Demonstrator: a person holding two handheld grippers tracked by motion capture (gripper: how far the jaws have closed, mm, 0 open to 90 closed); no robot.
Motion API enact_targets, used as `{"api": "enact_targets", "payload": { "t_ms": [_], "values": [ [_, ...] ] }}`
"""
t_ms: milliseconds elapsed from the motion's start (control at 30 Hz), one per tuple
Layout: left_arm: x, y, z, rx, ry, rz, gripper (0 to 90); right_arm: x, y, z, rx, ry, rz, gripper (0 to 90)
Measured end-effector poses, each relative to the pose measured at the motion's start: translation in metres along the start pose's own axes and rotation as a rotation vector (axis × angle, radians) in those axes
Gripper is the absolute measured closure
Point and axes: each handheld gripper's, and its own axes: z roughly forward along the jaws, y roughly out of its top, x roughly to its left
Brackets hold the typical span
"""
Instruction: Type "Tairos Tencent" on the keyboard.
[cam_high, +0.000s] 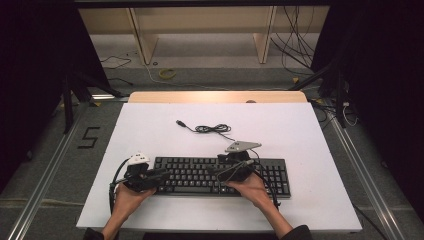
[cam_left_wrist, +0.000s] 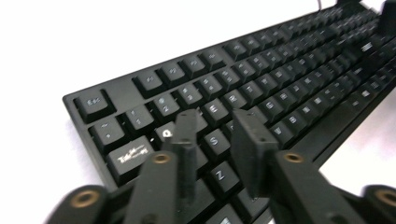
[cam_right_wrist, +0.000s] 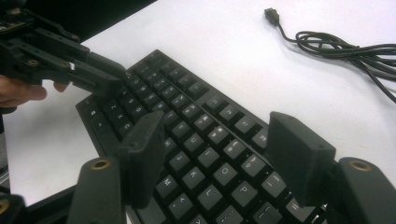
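A black keyboard (cam_high: 195, 176) lies across the near half of the white table (cam_high: 150, 130). My left gripper (cam_high: 162, 174) hovers over its left end, near the Q, A and S keys (cam_left_wrist: 215, 122); its jaws stand a narrow gap apart with nothing between them. My right gripper (cam_high: 216, 170) hangs over the keyboard's middle-right part and points toward the left end. In the right gripper view it (cam_right_wrist: 215, 135) is wide open above the O, P, K and L keys (cam_right_wrist: 224, 170). That view also has the left gripper (cam_right_wrist: 100, 77) at the top left. The keyboard (cam_left_wrist: 280, 84) is untouched by either jaw pair.
The keyboard's black cable (cam_high: 212, 128) lies coiled behind it, ending in a loose USB plug (cam_high: 179, 122), also close by in the right gripper view (cam_right_wrist: 272, 15). Beyond the table are a wooden shelf (cam_high: 200, 30), floor cables (cam_high: 295, 45) and a yellow ring (cam_high: 167, 73).
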Motion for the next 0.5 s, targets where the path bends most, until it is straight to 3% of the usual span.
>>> {"api": "enact_targets", "payload": {
  "t_ms": [367, 500],
  "values": [
    [-0.0044, -0.0007, -0.0019, -0.069, -0.043, -0.006, 40.9, 0.0008, 0.0010, 0.0058, 0.020, -0.009, 0.004, 51.2],
    [-0.0061, -0.0009, -0.0032, -0.096, -0.056, -0.012, 35.8, 0.0015, 0.0014, 0.0082, 0.029, -0.007, 0.001, 56.6]
  ]
}}
